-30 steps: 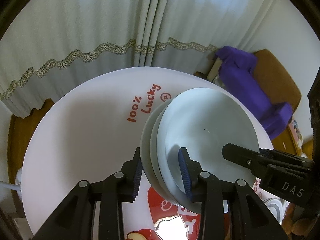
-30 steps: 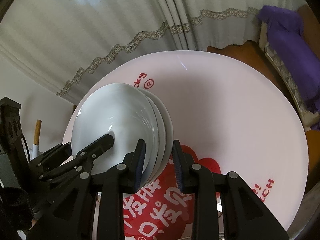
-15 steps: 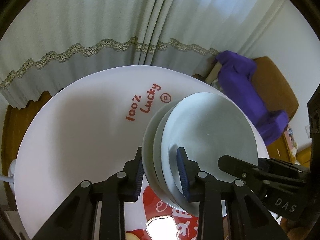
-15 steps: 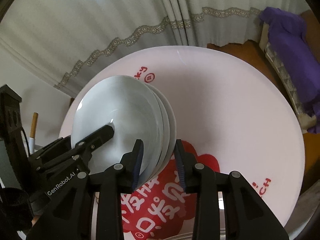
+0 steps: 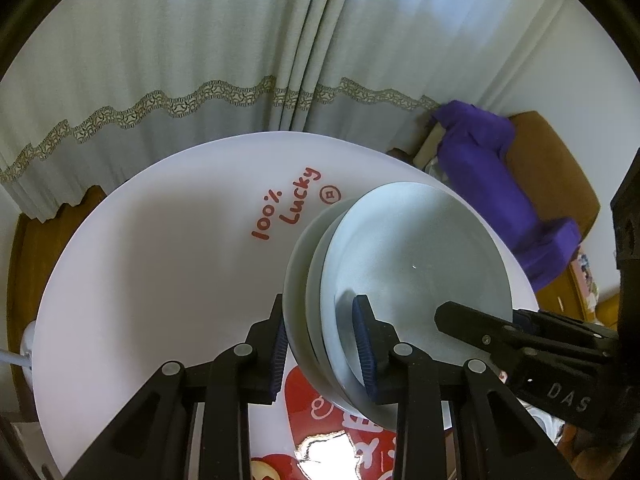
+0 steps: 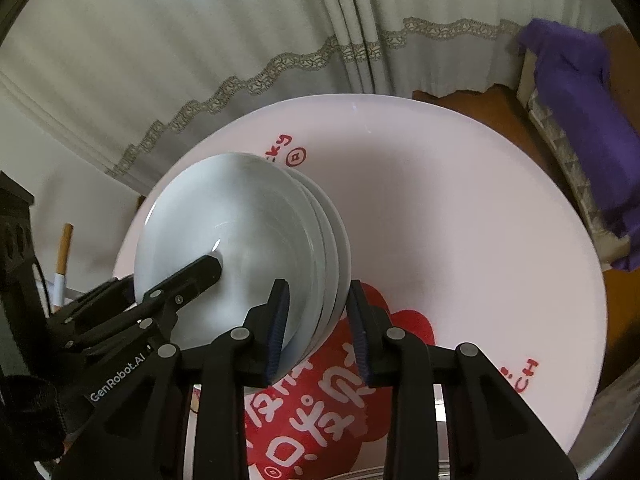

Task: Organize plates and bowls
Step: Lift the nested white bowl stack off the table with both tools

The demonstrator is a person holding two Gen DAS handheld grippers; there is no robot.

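A stack of three nested pale blue-white bowls (image 5: 400,264) is held tilted on edge over a large white plate (image 5: 160,264) with red "100% Lucky" print. My left gripper (image 5: 322,344) is shut on the near rim of the bowl stack. My right gripper (image 6: 318,332) is shut on the opposite rim of the same stack (image 6: 248,240); the plate (image 6: 460,220) lies behind it. Each gripper shows in the other's view, its finger inside the top bowl.
Pale curtains (image 5: 240,60) with a lace band hang behind. A purple cloth (image 5: 500,180) lies over a brown chair at the right, also in the right wrist view (image 6: 580,112). Brown wooden floor (image 6: 480,112) shows beyond the plate. A stick-like handle (image 6: 62,256) stands at the left.
Both grippers and the bowl stack have tilted and shifted slightly against the background; the curtain band has dropped lower in the left view. The grips are unchanged.
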